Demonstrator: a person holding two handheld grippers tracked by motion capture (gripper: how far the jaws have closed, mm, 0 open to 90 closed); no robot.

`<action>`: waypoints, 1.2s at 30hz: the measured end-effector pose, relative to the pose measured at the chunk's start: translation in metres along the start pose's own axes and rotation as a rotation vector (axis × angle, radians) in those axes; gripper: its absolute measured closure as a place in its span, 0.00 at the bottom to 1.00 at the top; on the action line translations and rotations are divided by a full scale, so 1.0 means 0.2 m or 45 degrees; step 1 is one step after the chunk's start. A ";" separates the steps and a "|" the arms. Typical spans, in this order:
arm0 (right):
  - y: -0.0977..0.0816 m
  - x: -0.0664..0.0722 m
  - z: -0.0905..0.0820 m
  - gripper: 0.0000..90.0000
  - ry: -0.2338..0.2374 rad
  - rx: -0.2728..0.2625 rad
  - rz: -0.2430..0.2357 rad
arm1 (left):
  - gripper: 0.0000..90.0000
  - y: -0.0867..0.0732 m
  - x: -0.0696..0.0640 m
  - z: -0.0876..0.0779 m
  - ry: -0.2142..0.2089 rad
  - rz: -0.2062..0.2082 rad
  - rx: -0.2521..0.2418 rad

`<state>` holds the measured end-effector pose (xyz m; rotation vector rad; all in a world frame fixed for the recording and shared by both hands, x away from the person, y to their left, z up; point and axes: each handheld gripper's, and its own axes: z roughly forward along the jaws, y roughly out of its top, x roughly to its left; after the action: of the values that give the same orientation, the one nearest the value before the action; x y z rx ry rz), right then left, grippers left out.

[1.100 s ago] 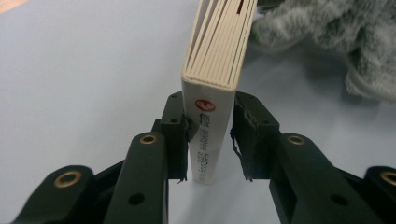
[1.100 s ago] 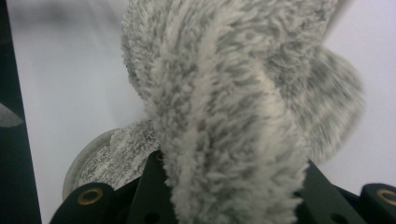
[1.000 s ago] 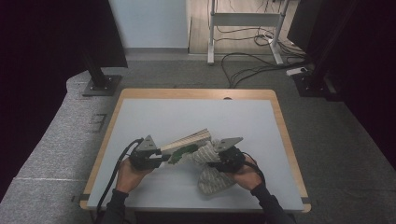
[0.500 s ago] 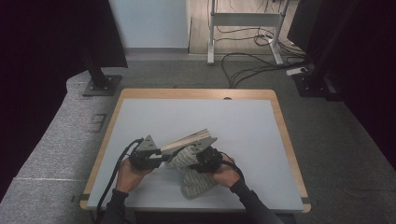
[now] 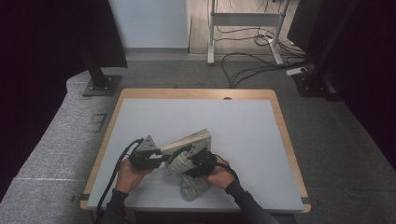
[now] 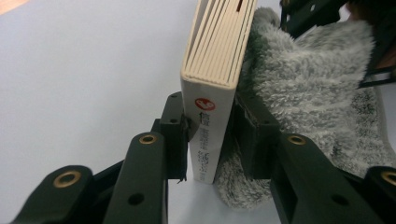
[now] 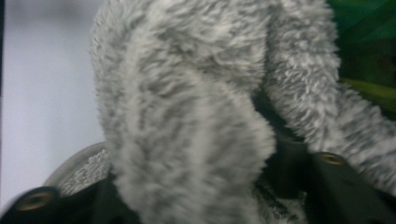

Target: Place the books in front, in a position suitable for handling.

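High view overhead, facing forward-down; gripper views close-up; all share grey fleece (image 5: 180,163).

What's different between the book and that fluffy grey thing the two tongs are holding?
The book is stiff and flat-sided, with a white spine and cream page edges; the fluffy grey cloth is soft, shaggy and bunched up. The left tongs clamp the book by its spine; the right tongs are buried in the cloth's pile. The book sits tilted, one end raised; the cloth droops onto the table. Both press against each other.
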<state>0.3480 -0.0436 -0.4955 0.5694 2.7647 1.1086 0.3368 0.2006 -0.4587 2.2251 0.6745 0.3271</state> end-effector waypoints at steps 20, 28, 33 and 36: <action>-0.02 0.04 -0.24 0.26 0.017 -0.062 0.014 | 0.72 0.00 0.00 0.01 0.005 -0.004 0.005; -0.05 0.03 -0.34 0.24 -0.006 -0.087 0.039 | 0.72 0.00 0.00 0.00 0.003 -0.008 0.003; -0.07 -0.01 -0.43 0.24 -0.046 -0.119 0.063 | 0.72 0.00 0.00 0.00 0.003 -0.009 0.001; -0.08 -0.05 -0.48 0.23 -0.092 -0.128 0.075 | 0.72 0.00 0.00 0.00 0.001 -0.009 0.001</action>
<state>0.3302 -0.1193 -0.4372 0.6684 2.6301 1.2068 0.3377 0.2004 -0.4594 2.2230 0.6829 0.3246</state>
